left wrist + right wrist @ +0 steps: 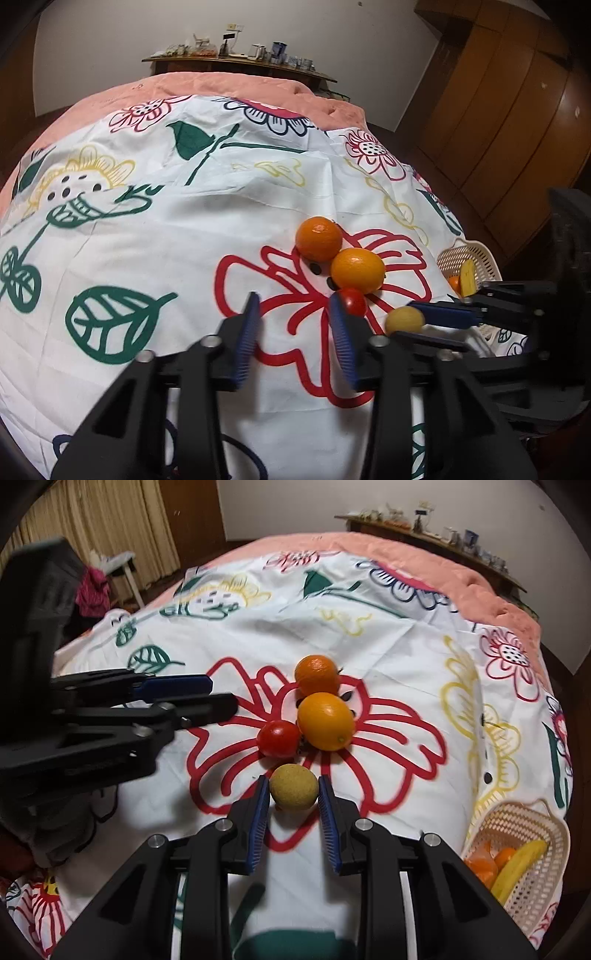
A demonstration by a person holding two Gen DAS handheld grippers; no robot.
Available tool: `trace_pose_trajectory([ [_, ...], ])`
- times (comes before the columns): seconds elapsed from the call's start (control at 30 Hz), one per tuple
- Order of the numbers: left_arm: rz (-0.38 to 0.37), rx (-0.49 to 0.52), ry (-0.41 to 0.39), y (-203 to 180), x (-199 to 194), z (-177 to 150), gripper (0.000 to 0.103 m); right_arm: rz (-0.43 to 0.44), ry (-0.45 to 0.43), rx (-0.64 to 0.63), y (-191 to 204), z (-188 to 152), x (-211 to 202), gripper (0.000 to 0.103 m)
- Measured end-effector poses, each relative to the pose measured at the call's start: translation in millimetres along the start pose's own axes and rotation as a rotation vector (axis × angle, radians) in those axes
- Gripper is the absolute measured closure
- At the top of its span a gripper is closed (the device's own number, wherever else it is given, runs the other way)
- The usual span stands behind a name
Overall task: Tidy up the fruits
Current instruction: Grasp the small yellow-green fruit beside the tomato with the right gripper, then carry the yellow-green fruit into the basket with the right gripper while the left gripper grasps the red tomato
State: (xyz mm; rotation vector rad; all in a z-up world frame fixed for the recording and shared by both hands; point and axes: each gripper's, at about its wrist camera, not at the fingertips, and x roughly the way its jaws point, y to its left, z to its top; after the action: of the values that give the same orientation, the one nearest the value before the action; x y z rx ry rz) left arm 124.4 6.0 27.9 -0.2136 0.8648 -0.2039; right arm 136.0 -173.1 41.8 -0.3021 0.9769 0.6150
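Two oranges (317, 675) (325, 720), a red tomato (279, 738) and a small yellow-green fruit (293, 787) lie together on the flowered cloth. My right gripper (293, 794) has its blue pads on both sides of the yellow-green fruit, touching it. My left gripper (295, 321) is open and empty, just left of the tomato (352, 301); the oranges (319, 238) (357, 270) lie beyond it. In the left wrist view the right gripper's fingers (443, 314) hold the yellow-green fruit (404, 320).
A cream basket (532, 882) at the right holds a banana (517, 867) and tangerines (484, 867); it also shows in the left wrist view (469, 258). The cloth covers a pink bed (406, 550). A cluttered shelf (240, 62) stands behind.
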Motion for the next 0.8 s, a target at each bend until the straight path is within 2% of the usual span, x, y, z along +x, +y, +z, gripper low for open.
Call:
trace_pose_trajectory([
  [0.1,0.021,0.044,0.017,-10.4,4.2,1.9,0.055,0.007,-0.039,0.042,-8.0,-8.5,-14.4,0.076],
  [0.57,0.041,0.203,0.123,-50.0,31.5,8.5,0.055,0.051,-0.157,0.205,-42.3,-34.3,-47.2,0.076],
  [0.6,0.042,0.206,0.134,-50.7,34.6,8.9,0.056,0.052,-0.163,0.214,-44.3,-36.0,-48.7,0.076],
  [0.67,0.041,0.211,0.146,-51.6,38.2,8.9,0.065,0.055,-0.169,0.225,-47.0,-37.9,-50.1,0.076],
  [0.8,0.038,0.233,0.152,-56.0,40.8,8.0,0.067,0.06,-0.184,0.249,-52.8,-41.6,-52.8,0.076],
])
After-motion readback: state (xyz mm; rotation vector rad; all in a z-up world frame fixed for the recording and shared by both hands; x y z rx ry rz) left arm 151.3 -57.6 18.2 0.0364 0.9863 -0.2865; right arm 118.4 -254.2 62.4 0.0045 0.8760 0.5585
